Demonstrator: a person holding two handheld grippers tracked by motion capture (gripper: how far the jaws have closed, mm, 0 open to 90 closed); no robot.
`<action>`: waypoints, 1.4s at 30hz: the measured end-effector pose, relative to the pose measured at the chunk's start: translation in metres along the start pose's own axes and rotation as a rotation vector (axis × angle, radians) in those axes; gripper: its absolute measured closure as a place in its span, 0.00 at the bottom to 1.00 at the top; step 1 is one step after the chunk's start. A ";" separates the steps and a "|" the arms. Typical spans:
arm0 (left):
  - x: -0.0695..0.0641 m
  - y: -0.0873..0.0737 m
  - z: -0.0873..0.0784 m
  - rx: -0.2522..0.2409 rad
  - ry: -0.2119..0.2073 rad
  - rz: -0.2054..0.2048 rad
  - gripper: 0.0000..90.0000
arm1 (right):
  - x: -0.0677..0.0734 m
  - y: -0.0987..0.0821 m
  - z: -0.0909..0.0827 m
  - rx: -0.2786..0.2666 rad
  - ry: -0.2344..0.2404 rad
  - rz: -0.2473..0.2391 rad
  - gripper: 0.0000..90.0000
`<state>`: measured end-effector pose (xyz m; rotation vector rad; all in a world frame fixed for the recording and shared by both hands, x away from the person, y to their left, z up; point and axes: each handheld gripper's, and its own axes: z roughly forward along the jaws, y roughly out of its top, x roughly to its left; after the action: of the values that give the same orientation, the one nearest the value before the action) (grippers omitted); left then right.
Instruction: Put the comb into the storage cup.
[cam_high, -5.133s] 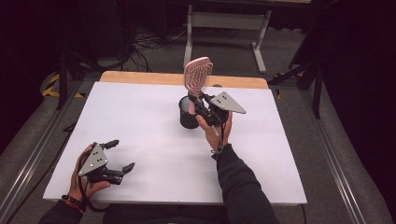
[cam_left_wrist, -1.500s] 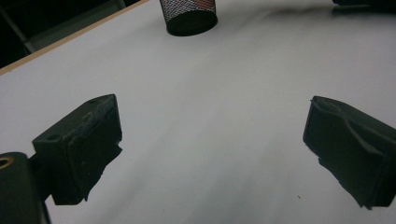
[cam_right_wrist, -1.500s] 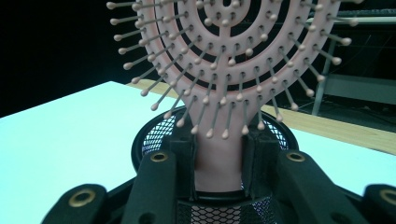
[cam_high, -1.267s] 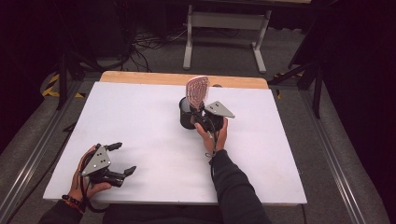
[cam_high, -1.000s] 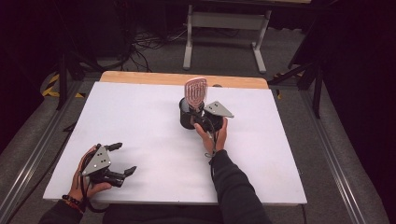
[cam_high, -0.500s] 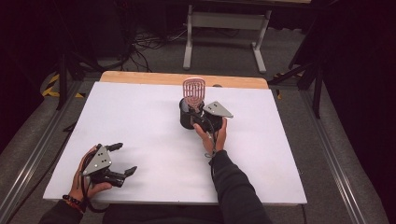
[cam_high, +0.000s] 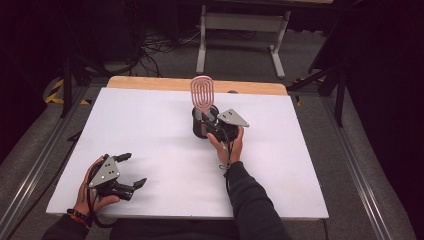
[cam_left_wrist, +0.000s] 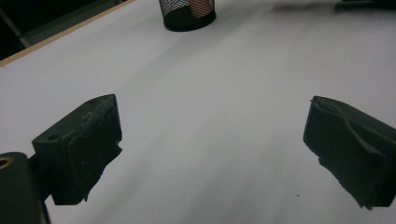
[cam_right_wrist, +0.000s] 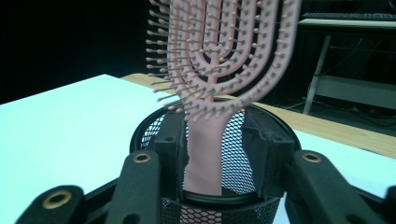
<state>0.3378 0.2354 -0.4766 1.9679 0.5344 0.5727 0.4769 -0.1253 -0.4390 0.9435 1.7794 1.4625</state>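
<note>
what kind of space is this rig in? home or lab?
Likely a lab or studio, not a home: a bare white table on grey carpet, loose cables on the floor behind it, and a metal stand against dark surroundings.

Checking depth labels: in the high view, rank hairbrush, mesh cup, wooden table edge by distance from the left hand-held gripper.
From the left hand-held gripper, near left:
1. Mesh cup, mid-table.
2. Hairbrush head, just above it; a close call.
3. Wooden table edge, far side.

Bright, evenly lit white table (cam_high: 150, 125) against dark surroundings; soft focus, blurred near jaws.
</note>
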 end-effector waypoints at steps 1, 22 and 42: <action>0.000 0.000 0.000 0.001 0.001 0.001 0.06 | 0.000 0.000 0.000 -0.003 0.003 0.001 0.67; 0.000 0.000 0.000 0.003 0.002 0.003 0.06 | 0.000 0.000 -0.003 -0.006 0.006 0.006 0.66; 0.001 0.000 -0.002 -0.008 0.011 0.000 0.06 | 0.001 0.002 -0.005 0.002 -0.023 -0.022 0.53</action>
<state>0.3374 0.2369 -0.4758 1.9584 0.5384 0.5845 0.4723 -0.1273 -0.4358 0.9345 1.7697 1.4313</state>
